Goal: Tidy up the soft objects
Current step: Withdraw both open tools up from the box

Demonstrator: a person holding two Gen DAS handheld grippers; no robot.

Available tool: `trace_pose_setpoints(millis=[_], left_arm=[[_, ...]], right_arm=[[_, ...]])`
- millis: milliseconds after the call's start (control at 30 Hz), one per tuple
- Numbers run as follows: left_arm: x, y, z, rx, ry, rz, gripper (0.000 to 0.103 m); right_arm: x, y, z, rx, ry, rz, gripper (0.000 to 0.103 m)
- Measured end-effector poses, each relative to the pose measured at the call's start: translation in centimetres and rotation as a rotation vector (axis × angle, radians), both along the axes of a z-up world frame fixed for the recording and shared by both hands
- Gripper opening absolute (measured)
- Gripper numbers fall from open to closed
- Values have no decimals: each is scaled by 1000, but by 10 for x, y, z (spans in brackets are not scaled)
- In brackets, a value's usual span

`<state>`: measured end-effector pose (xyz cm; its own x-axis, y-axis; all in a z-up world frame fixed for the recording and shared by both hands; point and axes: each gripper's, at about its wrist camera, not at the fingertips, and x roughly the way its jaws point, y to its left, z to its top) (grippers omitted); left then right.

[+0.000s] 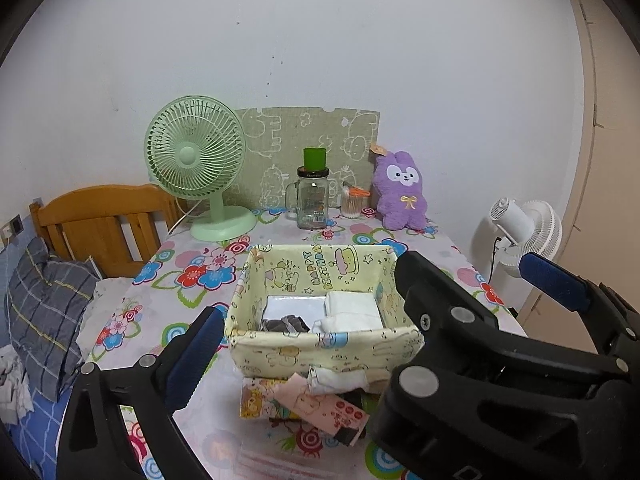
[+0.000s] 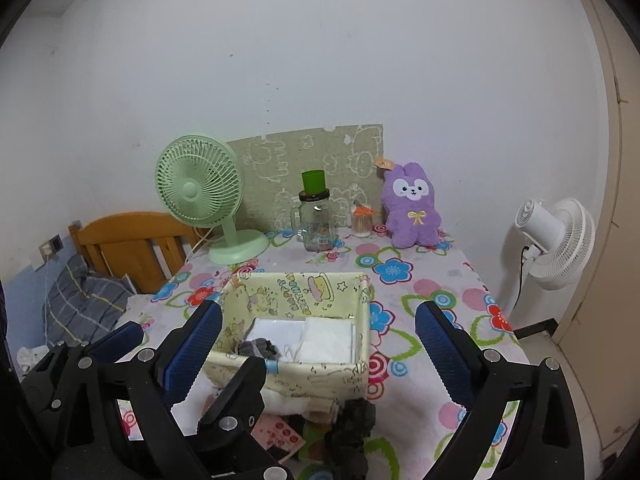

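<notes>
Jaws wide on both grippers, left gripper (image 1: 308,344) & right gripper (image 2: 320,348), nothing held.
I see the yellow fabric box (image 1: 326,346) mid-bench w/ folded white cloths (image 1: 352,312) and a dark sock (image 1: 286,324) inside; more soft bits (image 1: 338,380) touching its near wall. Floral bench (image 1: 168,308) has open room either side; green fan (image 1: 200,160), purple plush (image 1: 402,192) at white wall.

My left tool (image 1: 308,328) gapes wide around nothing, with the yellow fabric box (image 1: 324,344) at twelve o'clock on the flowered surface (image 1: 192,280). Folded white cloths (image 1: 352,310) and a dark sock (image 1: 286,325) lie inside it.
</notes>
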<state>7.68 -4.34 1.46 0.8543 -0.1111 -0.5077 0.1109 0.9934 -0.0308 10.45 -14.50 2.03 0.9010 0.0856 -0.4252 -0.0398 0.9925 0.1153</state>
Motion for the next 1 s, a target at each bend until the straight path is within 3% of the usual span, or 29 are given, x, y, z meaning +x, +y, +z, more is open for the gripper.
trace_pose_setpoints(millis=[433, 1000], left_arm=[[-28, 3, -11, 5, -8, -4, 103], [-40, 4, -37, -4, 16, -19, 103]], right_arm=[[-32, 5, -12, -8, 6, 22, 103], [-43, 9, -39, 0, 26, 24, 103]])
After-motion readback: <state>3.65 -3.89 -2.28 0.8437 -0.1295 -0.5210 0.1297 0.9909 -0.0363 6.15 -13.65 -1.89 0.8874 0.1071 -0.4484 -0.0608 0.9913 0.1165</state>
